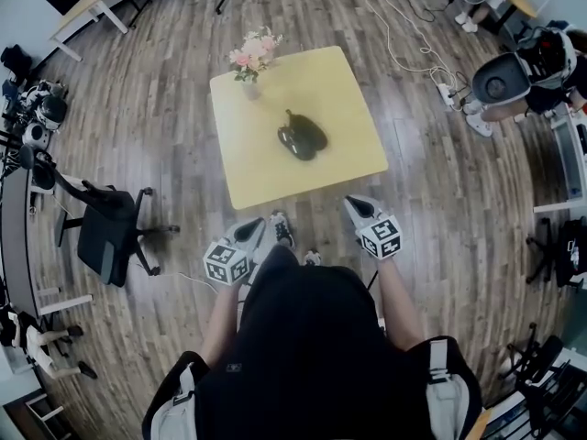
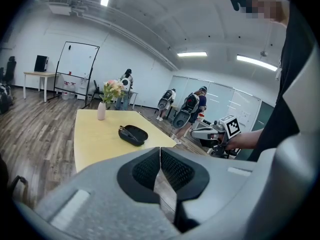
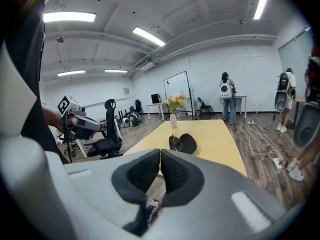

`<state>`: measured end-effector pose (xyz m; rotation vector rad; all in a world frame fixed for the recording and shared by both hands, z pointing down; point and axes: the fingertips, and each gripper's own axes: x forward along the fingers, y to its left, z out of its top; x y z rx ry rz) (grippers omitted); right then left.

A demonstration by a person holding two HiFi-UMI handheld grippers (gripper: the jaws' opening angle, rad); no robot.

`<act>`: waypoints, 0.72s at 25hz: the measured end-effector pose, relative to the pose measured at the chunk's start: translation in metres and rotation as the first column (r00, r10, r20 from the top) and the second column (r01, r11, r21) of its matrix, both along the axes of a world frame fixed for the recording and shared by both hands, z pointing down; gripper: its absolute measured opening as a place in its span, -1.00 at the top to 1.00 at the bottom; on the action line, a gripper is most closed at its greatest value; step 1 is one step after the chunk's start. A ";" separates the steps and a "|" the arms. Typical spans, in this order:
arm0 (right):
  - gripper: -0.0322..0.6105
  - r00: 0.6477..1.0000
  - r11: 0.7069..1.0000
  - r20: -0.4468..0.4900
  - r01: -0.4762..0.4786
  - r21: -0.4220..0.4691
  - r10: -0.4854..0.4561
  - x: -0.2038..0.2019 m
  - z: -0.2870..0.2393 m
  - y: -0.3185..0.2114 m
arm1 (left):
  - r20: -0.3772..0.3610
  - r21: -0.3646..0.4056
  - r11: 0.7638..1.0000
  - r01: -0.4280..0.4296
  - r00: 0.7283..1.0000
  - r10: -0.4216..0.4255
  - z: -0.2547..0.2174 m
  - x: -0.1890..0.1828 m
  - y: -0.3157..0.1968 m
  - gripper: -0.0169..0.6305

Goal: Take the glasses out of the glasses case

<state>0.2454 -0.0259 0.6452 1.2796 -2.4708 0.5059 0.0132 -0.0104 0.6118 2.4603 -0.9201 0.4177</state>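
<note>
Yellow worktop (image 1: 339, 108) carries the dark glasses case (image 1: 303, 138), open near its middle with the glasses (image 3: 173, 143) in one half, and a vase of pink flowers (image 1: 252, 62) stands at the far left corner, well apart from it. We hold the left gripper (image 1: 251, 233) and right gripper (image 1: 356, 205) short of the near edge, each with jaws pressed together on nothing, bare worktop between them and the case; a black office chair (image 1: 108, 232) stands to our left.
</note>
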 end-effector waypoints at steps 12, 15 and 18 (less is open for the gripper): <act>0.89 0.998 0.999 -0.065 0.024 -0.030 -0.026 -0.013 -0.002 -0.051 | -0.042 -0.001 0.999 -0.032 0.999 0.032 0.000 0.000 -0.077 0.91; 0.89 0.997 0.999 -0.076 0.027 -0.022 -0.029 -0.018 -0.007 -0.073 | -0.050 0.002 0.999 -0.044 0.998 0.044 -0.002 0.000 -0.098 0.91; 0.89 0.996 0.999 -0.088 0.032 -0.011 -0.032 -0.027 -0.011 -0.095 | -0.053 -0.002 0.999 -0.050 0.997 0.050 0.001 -0.007 -0.118 0.91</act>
